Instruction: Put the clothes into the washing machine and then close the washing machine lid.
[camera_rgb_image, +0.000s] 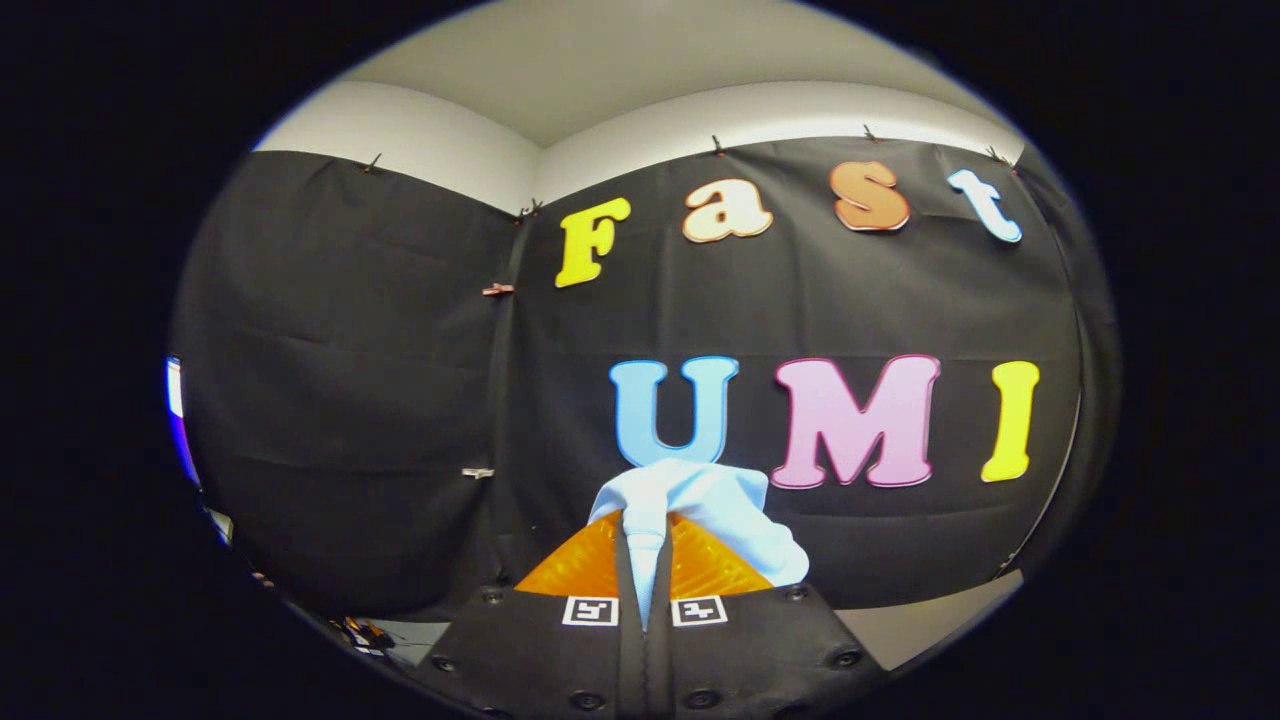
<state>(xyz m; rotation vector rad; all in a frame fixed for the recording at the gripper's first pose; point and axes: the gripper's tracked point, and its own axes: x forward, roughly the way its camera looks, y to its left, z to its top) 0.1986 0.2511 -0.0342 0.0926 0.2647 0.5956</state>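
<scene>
My gripper (645, 545) is raised and looks at the booth's black cloth wall. Both fingers are pressed together on a white piece of clothing (700, 505). The cloth is pinched in a narrow fold between the fingers and bunches out above and to the right of the tips. The rest of the garment hangs hidden below the fingers.
The black cloth wall (350, 400) stands close ahead, with a corner seam left of the fingers. A pale table surface (930, 620) shows low on the right. Small dark items (365, 635) lie low on the left.
</scene>
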